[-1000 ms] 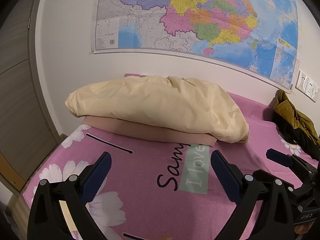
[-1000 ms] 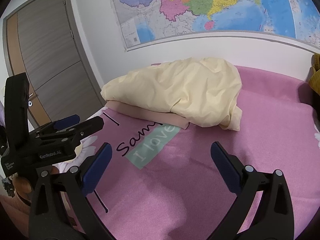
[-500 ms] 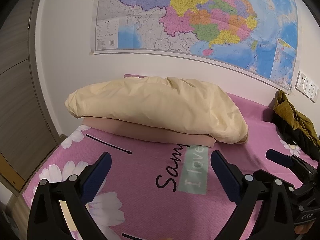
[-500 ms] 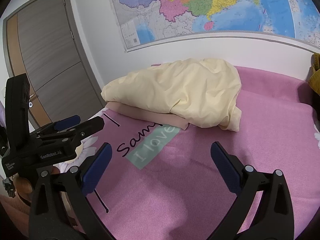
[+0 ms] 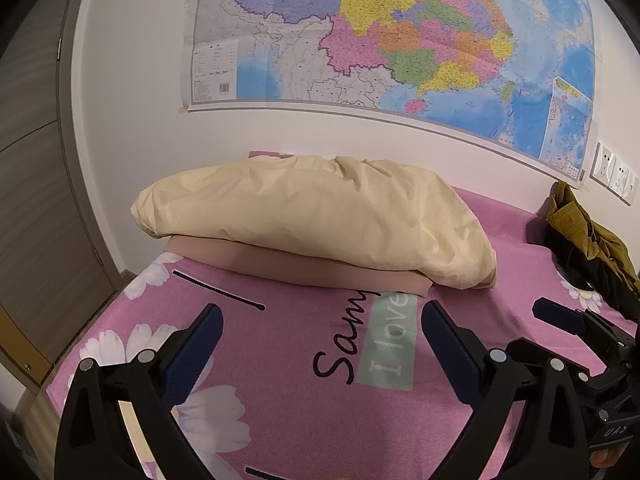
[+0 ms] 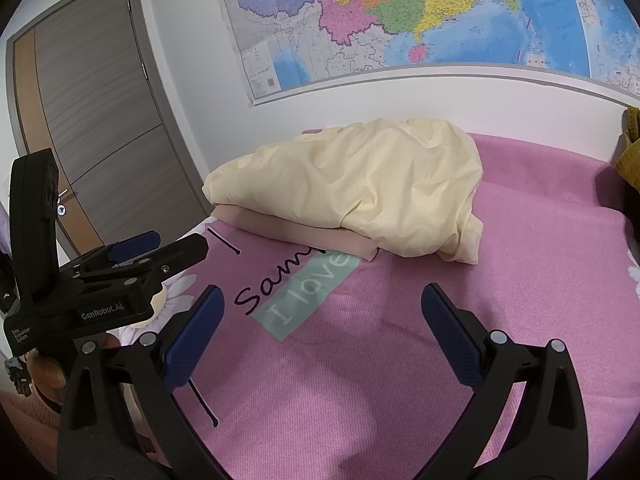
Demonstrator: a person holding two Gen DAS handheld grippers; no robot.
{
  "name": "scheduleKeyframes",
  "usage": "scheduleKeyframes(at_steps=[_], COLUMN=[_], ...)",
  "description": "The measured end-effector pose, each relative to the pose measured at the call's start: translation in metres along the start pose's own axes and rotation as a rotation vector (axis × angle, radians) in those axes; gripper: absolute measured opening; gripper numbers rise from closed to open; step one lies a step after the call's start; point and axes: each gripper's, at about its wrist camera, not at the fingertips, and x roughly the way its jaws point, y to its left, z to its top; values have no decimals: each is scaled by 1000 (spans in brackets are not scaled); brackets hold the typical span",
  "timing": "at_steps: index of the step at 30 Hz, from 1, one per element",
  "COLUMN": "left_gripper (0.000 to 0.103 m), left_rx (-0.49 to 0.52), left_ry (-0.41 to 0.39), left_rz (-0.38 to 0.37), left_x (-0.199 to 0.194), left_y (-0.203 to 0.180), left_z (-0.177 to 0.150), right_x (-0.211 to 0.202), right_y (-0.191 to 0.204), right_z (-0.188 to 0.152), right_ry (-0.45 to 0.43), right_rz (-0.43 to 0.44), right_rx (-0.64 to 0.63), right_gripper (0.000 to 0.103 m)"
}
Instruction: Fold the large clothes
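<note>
A heap of olive and dark clothes lies at the bed's far right against the wall; only its mustard edge shows in the right wrist view. My left gripper hangs open over the pink bedsheet, nothing between its blue pads. My right gripper is open too, above the sheet's printed lettering. Each gripper shows in the other's view: the right gripper at the right edge, the left gripper at the left edge.
A cream duvet lies folded on a tan pillow at the head of the bed. A large map covers the wall. A grey door stands to the left. Wall sockets sit at the right.
Both grippers stay open and almost still; the views shift only slightly.
</note>
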Motion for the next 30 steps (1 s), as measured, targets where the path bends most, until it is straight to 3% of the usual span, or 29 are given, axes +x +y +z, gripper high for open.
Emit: scheduleKeyframes(at_steps=[30], left_gripper=[96], left_rx=[0], left_ry=[1], left_rz=[5], left_x=[-1], left_y=[0], left_z=[-3], right_x=[0], right_y=[1], right_z=[-1], right_ry=[1], right_rz=[-1], right_rx=[10], right_gripper=[97])
